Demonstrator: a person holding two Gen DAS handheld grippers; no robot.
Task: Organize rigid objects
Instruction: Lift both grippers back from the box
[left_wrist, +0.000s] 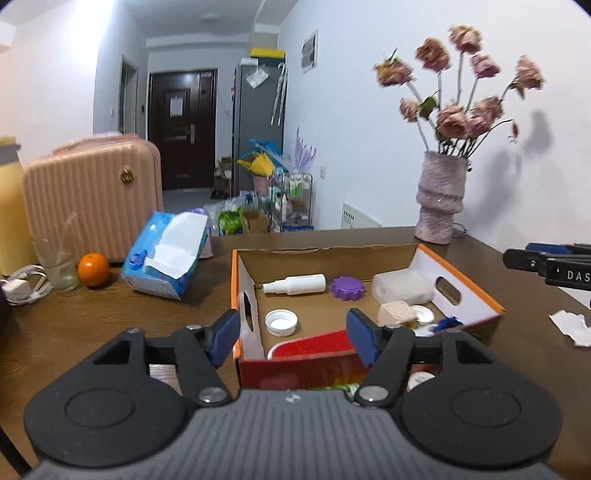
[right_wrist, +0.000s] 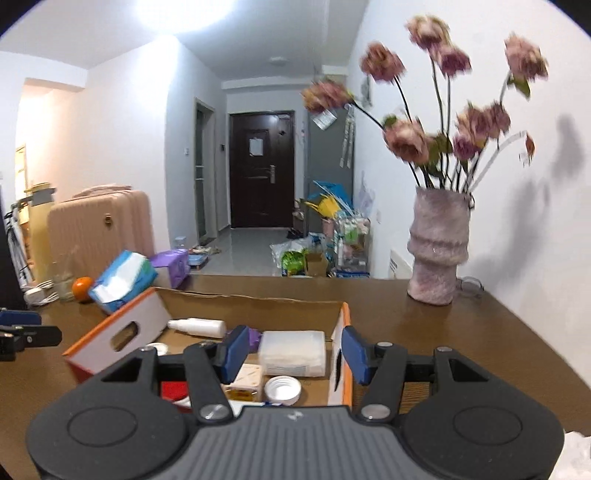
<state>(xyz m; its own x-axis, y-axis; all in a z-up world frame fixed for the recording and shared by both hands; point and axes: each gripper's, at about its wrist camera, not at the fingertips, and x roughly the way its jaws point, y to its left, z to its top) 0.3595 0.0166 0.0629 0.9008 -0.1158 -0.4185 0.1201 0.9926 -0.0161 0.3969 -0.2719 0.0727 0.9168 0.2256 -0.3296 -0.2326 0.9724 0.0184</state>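
Both the left gripper (left_wrist: 293, 334) and right gripper (right_wrist: 291, 352) were held parted and empty above the cardboard box (left_wrist: 465, 291). The next loose item would best be approached squarely.

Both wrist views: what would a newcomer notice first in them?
Probably the cardboard box in the middle of the brown table, filled with small items such as a white spray bottle and a purple cap. Next, the vase of faded pink flowers by the right wall, and the pink suitcase far left.
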